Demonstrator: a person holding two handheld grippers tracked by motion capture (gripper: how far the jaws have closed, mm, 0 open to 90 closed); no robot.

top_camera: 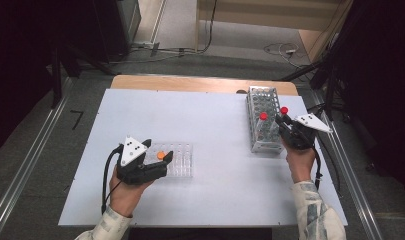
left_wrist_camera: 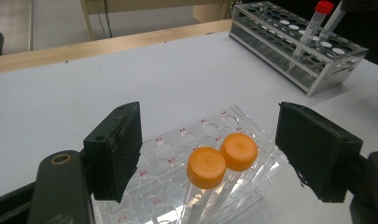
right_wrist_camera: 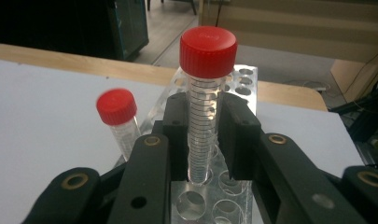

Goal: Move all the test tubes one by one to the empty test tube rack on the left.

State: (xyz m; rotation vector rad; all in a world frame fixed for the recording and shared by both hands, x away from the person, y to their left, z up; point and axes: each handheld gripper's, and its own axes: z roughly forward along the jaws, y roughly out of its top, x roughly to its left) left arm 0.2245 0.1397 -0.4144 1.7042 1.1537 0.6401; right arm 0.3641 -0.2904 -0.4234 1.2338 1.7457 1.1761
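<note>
Right tool (right_wrist_camera: 203,140) (clamped) around red-capped tube (right_wrist_camera: 206,93)

Both grippers are black, the left gripper (top_camera: 159,159) and the right gripper (top_camera: 283,121) each topped by a grey three-cornered plate with dark dots. Brass-ringed holes mark the jaw arms. Black cables trail back past pale, blue-grey patterned sleeves (top_camera: 312,210).
</note>
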